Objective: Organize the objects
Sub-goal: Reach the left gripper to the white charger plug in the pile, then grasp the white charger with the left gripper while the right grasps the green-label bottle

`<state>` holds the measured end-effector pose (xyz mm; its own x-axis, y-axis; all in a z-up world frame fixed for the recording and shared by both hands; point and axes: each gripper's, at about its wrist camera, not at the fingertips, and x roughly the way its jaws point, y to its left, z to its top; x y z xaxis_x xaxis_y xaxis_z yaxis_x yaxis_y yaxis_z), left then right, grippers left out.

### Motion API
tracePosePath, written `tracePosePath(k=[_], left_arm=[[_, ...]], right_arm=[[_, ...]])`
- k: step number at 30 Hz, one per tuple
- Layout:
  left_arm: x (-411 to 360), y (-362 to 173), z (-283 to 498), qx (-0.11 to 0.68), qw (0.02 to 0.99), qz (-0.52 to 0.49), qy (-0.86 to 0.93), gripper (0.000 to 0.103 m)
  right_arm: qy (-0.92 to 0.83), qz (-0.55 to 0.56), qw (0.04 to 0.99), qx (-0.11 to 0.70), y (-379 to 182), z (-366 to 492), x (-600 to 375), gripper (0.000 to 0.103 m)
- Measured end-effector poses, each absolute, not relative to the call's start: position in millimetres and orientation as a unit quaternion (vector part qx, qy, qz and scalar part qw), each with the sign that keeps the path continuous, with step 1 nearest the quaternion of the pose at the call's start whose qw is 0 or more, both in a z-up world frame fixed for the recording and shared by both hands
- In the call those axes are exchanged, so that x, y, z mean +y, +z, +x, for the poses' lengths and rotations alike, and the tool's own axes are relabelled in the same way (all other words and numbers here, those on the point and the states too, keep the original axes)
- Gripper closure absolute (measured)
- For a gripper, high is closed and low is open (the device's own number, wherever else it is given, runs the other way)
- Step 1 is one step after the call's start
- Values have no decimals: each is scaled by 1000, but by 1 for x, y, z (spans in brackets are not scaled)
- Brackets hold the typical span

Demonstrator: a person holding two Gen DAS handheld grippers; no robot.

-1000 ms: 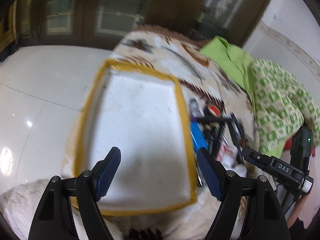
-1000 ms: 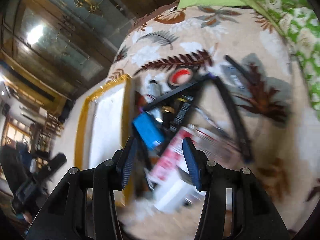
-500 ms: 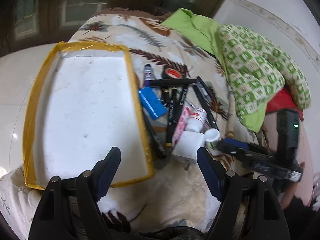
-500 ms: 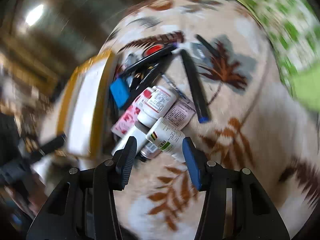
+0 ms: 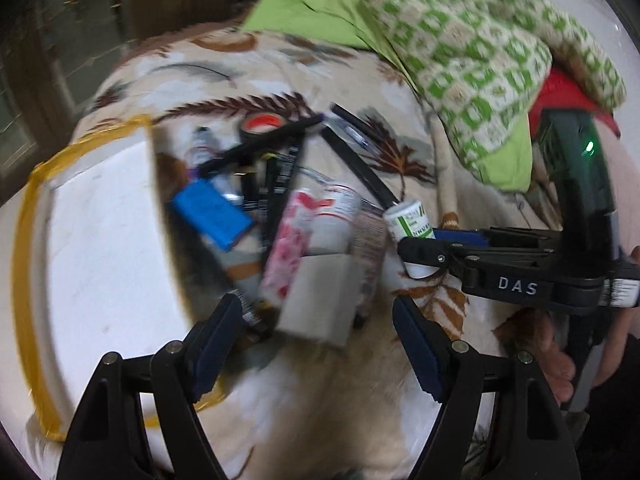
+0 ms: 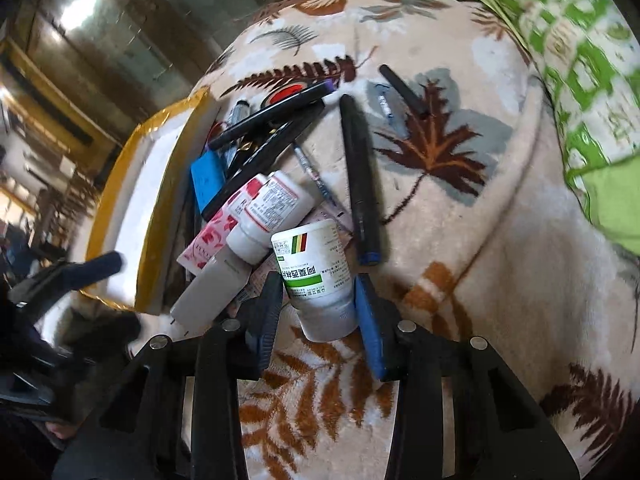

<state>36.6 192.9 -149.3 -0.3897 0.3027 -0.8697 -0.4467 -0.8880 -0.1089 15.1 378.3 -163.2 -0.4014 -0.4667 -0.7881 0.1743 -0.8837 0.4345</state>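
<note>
Right wrist: bottle (image 6: 316,276) lengthwise, cap nearest.

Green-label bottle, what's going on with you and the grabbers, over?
Right gripper closed around green-label bottle. Left gripper open, empty, hovering over the gray box. Bottle leans on the pile beside the yellow-rimmed tray.

Bare white tray (image 5: 108,248) beside crowded clutter pile (image 6: 256,184) (pens, bottles); open blanket (image 6: 500,280) rightward
</note>
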Motion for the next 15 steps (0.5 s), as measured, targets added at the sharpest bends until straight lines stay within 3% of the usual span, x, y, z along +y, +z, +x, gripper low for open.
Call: tracePosePath(k=[1, 4, 9, 13, 15], left_arm=[[198, -153, 36, 81, 225, -504, 830, 29], [207, -176, 28, 111, 209, -532, 813, 55], [192, -180, 26, 69, 219, -536, 812, 56], [194, -184, 28, 83, 215, -541, 809, 45], [199, -186, 28, 95, 214, -540, 808, 45]], right_arm=[[-822, 514, 190, -153, -165, 15, 382, 66], [-816, 518, 189, -174, -170, 15, 388, 66], [-814, 521, 186, -178, -170, 15, 386, 66], [-810, 526, 187, -180, -171, 13, 384, 66], [-810, 527, 185, -180, -172, 13, 384, 66]])
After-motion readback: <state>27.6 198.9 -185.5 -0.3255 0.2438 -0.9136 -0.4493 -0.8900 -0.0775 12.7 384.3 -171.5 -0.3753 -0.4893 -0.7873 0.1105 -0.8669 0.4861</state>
